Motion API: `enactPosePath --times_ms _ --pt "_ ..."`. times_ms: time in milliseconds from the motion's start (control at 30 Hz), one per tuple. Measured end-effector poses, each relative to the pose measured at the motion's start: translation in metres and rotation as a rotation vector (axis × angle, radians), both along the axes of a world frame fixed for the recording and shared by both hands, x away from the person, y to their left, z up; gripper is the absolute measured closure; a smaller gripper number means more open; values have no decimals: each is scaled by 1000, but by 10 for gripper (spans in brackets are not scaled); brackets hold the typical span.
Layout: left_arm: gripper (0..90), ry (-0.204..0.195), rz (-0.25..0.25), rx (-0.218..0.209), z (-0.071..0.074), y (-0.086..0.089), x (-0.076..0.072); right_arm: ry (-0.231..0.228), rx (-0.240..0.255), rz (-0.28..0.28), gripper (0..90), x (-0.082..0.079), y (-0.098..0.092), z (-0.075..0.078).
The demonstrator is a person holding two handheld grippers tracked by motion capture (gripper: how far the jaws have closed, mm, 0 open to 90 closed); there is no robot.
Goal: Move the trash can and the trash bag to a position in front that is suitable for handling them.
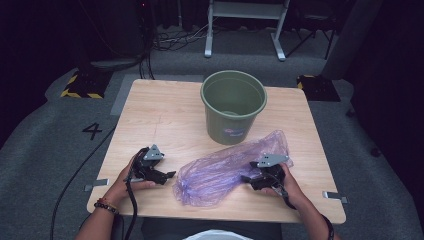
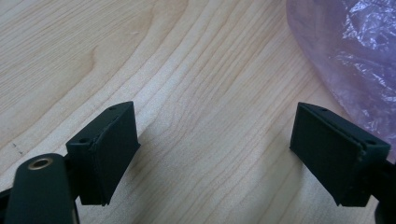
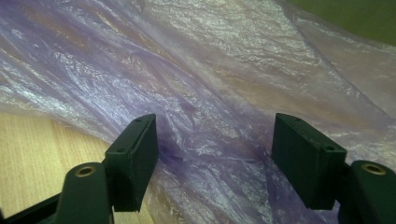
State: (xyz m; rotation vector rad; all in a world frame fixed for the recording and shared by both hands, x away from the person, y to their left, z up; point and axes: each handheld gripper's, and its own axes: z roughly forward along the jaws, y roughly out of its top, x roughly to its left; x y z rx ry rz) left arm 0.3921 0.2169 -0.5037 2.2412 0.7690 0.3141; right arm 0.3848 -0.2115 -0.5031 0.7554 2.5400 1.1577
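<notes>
A crumpled translucent purple plastic bag point(image 1: 225, 167) lies on the wooden table point(image 1: 165, 115) in front of a green bucket point(image 1: 233, 105). My left gripper point(image 1: 167, 176) stands open just left of the bag's near end, over bare wood; the bag's edge point(image 2: 355, 60) shows at the right of the left gripper view, beyond the open jaws point(image 2: 215, 154). My right gripper point(image 1: 246, 179) is open at the bag's right side, its jaws spread with the purple film point(image 3: 210, 93) lying between and beyond them point(image 3: 215, 158). The bucket's green wall point(image 3: 355, 16) shows at the top right.
The bucket stands upright at the table's far middle, with little visible inside. Bare wood spreads across the table's left half. The table edge lies close behind both hands. A white frame point(image 1: 245, 25) and cables stand on the grey floor beyond.
</notes>
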Motion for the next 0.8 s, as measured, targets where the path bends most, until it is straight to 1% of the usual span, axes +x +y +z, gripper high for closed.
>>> enactPosePath --times_ms 200,233,300,333,367,400,467,567,600,633,700,767,800 --pt "150 0 1 1 0 0 0 4 1 5 316 1 0 0" --pt "150 1 5 0 0 0 -1 2 0 9 301 0 -1 0" --pt "150 1 6 2 0 0 -1 -23 -18 14 277 -2 0 1" --pt "150 1 6 2 0 0 -1 -23 -18 14 277 -2 0 1" --pt "150 0 7 2 0 0 -1 -26 -10 47 260 -5 2 6" --pt "150 0 7 2 0 0 -1 -33 -4 50 258 -7 4 8" --pt "150 0 7 2 0 0 -1 -49 16 80 252 -12 9 15" --pt "150 0 7 2 0 0 -1 -58 15 111 238 -17 18 21" --pt "150 0 7 2 0 0 -1 -58 15 111 238 -17 18 21" --pt "149 1 8 0 0 0 -1 -50 42 117 233 -18 25 25" --pt "150 1 7 1 0 0 -1 -51 31 132 218 -20 32 25" --pt "149 2 7 0 0 0 -1 -47 31 131 217 -21 36 24" --pt "148 4 8 0 0 0 -1 -36 31 135 209 -21 43 19"
